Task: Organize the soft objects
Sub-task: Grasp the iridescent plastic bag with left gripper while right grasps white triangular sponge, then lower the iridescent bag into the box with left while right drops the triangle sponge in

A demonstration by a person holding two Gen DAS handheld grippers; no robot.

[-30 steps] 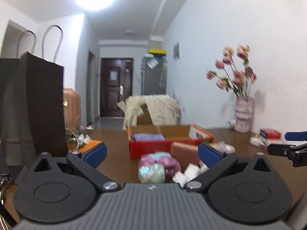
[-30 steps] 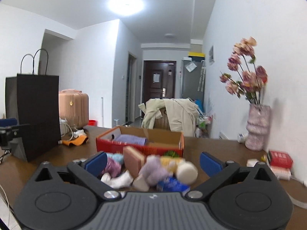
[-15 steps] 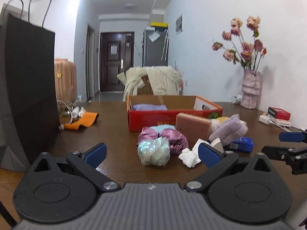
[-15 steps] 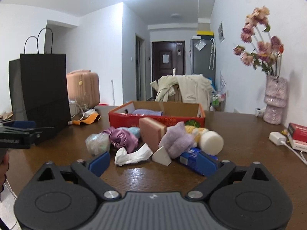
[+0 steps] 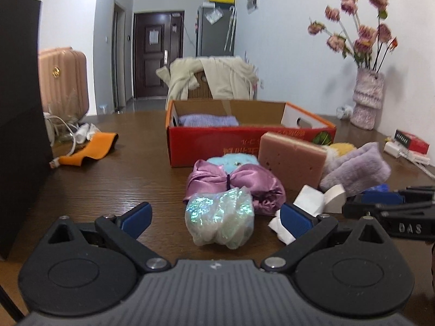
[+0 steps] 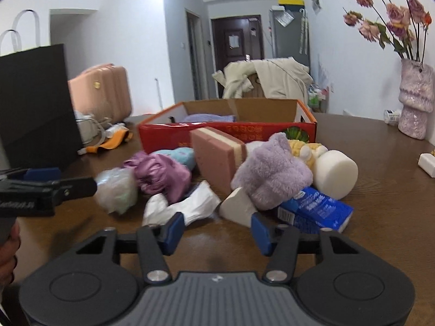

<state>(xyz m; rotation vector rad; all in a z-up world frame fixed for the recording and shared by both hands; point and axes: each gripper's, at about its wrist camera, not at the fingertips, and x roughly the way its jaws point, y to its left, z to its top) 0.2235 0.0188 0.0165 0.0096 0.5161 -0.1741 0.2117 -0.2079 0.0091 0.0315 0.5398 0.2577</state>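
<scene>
Soft things heaped on the worktop (image 5: pixel 114 179) before a red box (image 5: pixel 217 142).
Left hand-held gripper (image 5: pixel 214 217) gapes wide around an iridescent bundle (image 5: pixel 220 217), untouched; right hand-held gripper (image 6: pixel 216 229), jaws just narrowing, half-open, grips nothing.

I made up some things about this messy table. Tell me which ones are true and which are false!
1. The red box already has something purple in it. True: a folded purple cloth lies inside.
2. The left gripper is squeezing the shiny bundle. False: its jaws stand wide open, and the bundle lies on the table between them.
3. The white foam cylinder sits inside the box. False: it lies on the table, beside the fuzzy purple toy.
4. The flowers stand in a pink vase by the wall. True.
5. The right gripper holds the blue packet. False: its jaws have just been closing, with nothing between them.
</scene>
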